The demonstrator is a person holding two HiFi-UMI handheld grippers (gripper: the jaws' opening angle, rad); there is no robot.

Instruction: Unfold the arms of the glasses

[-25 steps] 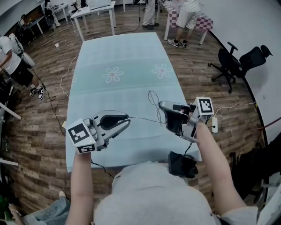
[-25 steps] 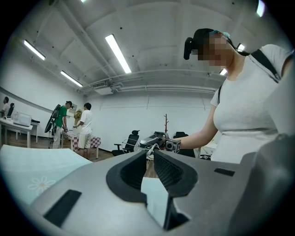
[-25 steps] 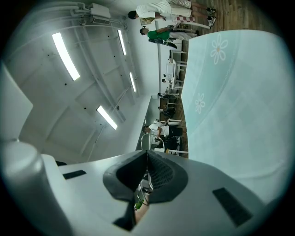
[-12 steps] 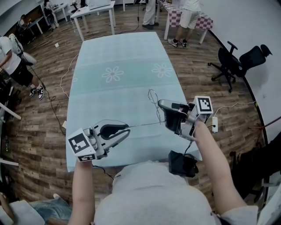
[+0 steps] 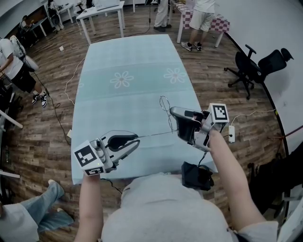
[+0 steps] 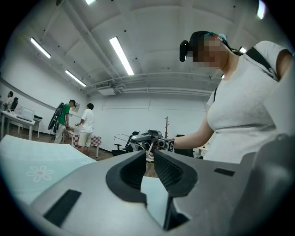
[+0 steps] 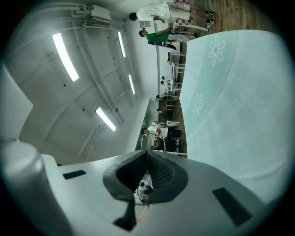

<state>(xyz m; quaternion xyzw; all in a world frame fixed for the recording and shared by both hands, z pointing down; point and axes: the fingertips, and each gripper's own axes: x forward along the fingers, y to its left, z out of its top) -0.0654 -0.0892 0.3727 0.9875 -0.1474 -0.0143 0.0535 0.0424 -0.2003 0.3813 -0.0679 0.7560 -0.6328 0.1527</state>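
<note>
Above the near edge of the table (image 5: 128, 56), my left gripper (image 5: 138, 138) and right gripper (image 5: 177, 126) clamp the glasses (image 5: 165, 111); overpulling could bend them.

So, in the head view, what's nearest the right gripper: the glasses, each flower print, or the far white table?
1. glasses, held by the right gripper itself.
2. right flower print, straight beyond on the cloth.
3. left flower print, beyond and off to the left.
4. white table, past the cloth's far end, on the left.

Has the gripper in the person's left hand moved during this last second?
Yes. The left gripper drew back slightly, closer to the table's near edge and the person.
</note>
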